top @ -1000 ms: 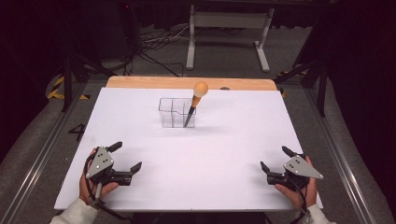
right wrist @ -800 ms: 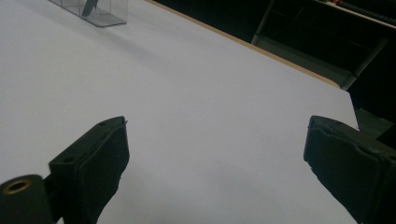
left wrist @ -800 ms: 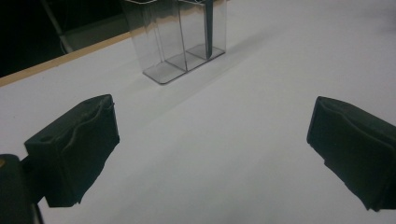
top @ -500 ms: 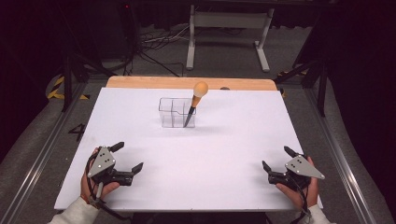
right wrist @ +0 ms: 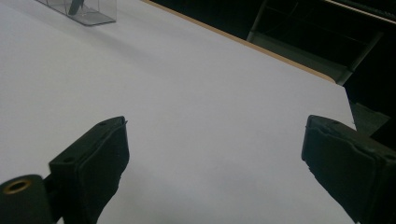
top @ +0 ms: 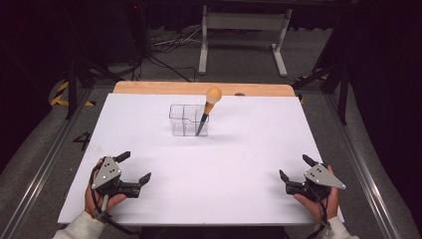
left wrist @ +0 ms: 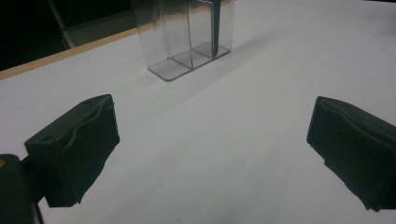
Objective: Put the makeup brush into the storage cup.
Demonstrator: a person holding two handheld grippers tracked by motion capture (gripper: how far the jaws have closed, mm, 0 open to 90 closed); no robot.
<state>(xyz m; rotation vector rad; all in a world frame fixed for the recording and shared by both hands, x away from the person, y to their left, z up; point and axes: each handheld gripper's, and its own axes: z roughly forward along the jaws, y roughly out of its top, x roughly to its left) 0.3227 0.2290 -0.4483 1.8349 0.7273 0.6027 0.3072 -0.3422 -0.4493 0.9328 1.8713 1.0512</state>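
Your left hand-held gripper (top: 133, 168) rests at the near left of the white desk (top: 239, 149), its jaws spread wide with nothing between them. Your right hand-held gripper (top: 294, 168) sits at the near right, likewise released and empty. Well apart from both, toward the far middle, stands the clear divided holder (top: 185, 120). The orange-handled tool (top: 209, 107) leans in its right compartment, tip down, handle tilted right.
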